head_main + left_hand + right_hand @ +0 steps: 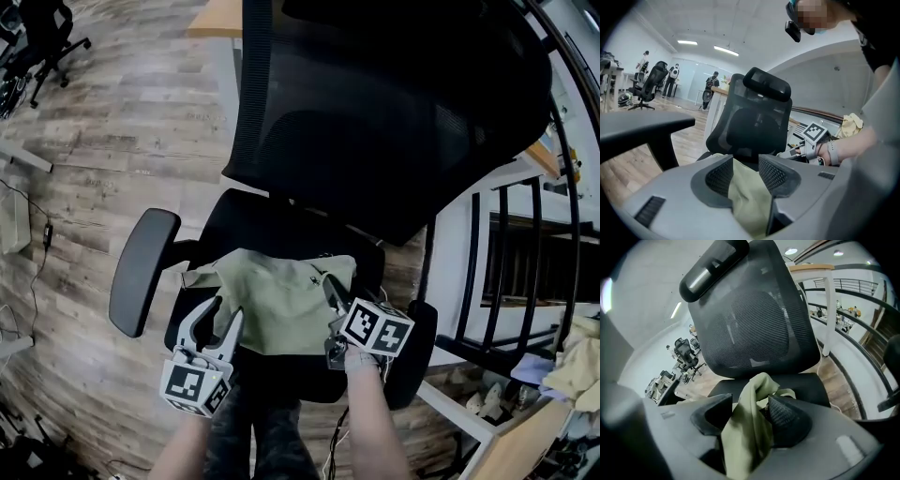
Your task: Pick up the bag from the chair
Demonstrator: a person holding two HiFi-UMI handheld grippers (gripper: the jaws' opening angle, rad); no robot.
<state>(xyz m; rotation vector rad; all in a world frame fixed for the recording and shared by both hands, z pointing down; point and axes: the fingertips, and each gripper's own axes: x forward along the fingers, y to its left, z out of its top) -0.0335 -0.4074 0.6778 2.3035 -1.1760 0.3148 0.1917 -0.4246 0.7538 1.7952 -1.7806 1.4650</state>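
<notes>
An olive-green cloth bag lies crumpled on the seat of a black mesh office chair. My left gripper is at the bag's near left corner, its jaws spread in a V and open, with the bag's edge lying between them. My right gripper is at the bag's right side, shut on a bunched fold of the bag that sticks up above its jaws. From the left gripper view the right gripper shows beside the chair back.
The chair's tall backrest rises right behind the bag, with an armrest on the left. A white desk stands beyond, a black railing to the right, another office chair far left. People stand in the distance.
</notes>
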